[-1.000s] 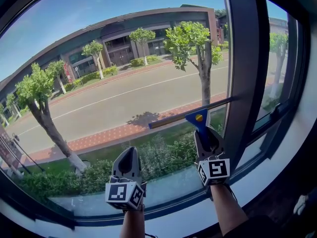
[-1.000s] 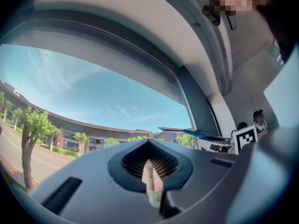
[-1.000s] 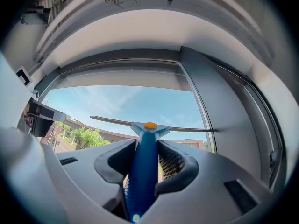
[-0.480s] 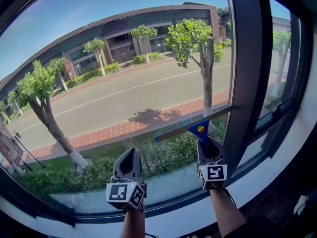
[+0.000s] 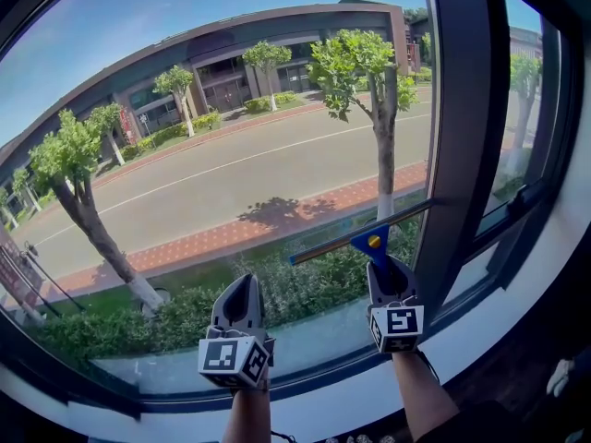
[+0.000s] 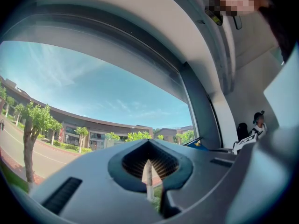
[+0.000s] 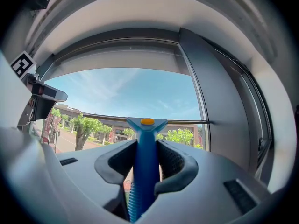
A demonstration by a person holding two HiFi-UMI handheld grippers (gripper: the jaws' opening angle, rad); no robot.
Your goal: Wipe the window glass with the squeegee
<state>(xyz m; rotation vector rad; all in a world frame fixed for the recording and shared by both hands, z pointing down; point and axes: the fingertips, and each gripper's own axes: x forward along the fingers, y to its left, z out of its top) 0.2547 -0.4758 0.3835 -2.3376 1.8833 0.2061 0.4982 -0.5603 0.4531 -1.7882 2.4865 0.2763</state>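
Note:
My right gripper is shut on the blue handle of the squeegee, which has an orange button. Its long thin blade lies tilted across the lower right of the window glass, its right end by the dark frame post. In the right gripper view the squeegee stands upright between the jaws, with the blade across the pane. My left gripper is held low before the glass, left of the squeegee; its jaws are shut with nothing between them, as the left gripper view shows.
A thick dark window post stands just right of the blade, with a second pane beyond it. A pale sill runs below the glass. Outside are trees, a road and a building.
The squeegee and my right gripper have come down the glass over the last second, then held nearly still. The left gripper has stayed in place.

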